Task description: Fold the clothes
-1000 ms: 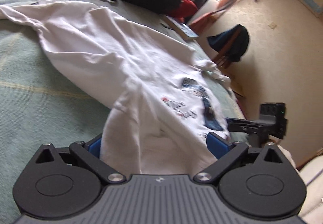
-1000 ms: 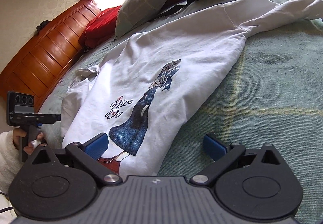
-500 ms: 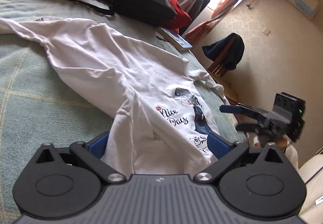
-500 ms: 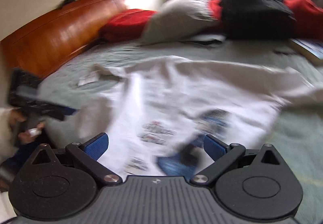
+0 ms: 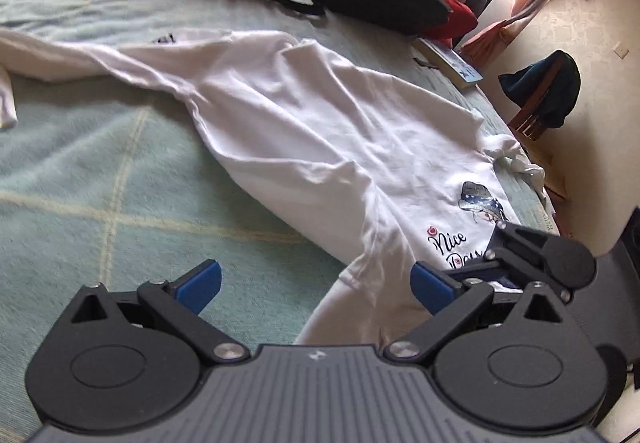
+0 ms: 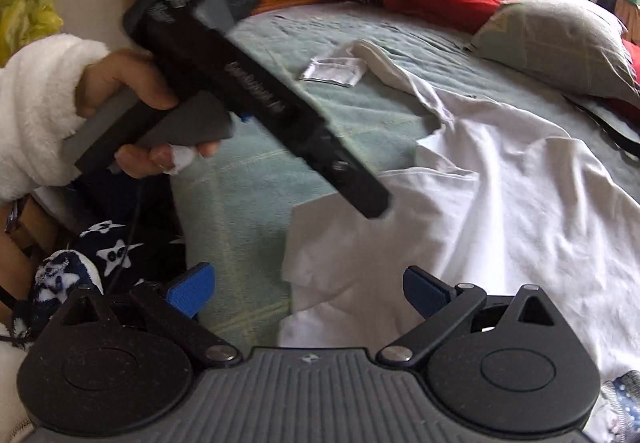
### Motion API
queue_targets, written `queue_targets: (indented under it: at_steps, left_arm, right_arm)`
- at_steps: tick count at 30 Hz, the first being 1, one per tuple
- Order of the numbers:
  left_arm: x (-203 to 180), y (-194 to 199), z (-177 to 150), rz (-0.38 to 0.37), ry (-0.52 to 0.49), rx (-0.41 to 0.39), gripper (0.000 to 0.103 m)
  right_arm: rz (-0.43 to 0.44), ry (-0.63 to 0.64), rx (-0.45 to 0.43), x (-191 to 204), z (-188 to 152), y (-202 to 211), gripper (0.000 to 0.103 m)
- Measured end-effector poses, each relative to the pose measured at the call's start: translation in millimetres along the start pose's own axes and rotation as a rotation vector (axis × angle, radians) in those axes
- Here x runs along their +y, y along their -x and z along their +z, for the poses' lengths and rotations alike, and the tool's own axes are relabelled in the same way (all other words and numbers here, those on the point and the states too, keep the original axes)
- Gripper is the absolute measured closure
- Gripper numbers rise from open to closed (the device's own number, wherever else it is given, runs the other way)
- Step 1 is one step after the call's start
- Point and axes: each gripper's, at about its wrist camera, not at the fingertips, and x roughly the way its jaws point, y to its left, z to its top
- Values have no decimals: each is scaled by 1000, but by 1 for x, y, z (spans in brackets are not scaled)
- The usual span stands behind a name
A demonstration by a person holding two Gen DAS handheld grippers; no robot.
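My left gripper (image 5: 316, 285) and right gripper (image 6: 310, 291) both gape released, empty, over the rumpled white printed sweatshirt (image 5: 320, 131) on the green checked blanket (image 5: 100, 179).

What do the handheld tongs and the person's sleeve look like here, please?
Both tongs, left tongs and right tongs, have black linkage arms, blue fingertip pads, round black pivot housings and a ribbed grey body. The sleeve is white and fluffy.

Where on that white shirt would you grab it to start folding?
Probably the bottom hem of the white shirt, its nearest edge. It lies flat right by the open left gripper, so come in low from the near side and pinch the corner. The long sleeve trails too far across the bed.
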Motion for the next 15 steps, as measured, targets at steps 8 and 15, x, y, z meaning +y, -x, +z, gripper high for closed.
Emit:
queue_targets:
  at_steps: [8,15]
  left_arm:
    - [-2,-35,-22,-205,-75,74,2]
    - [7,-30,-26,-333,-40,45,1]
  right_arm:
    - [-66,-134,20,-32,-26,22,1]
    - [-108,-274,13,-56,-57,38,1]
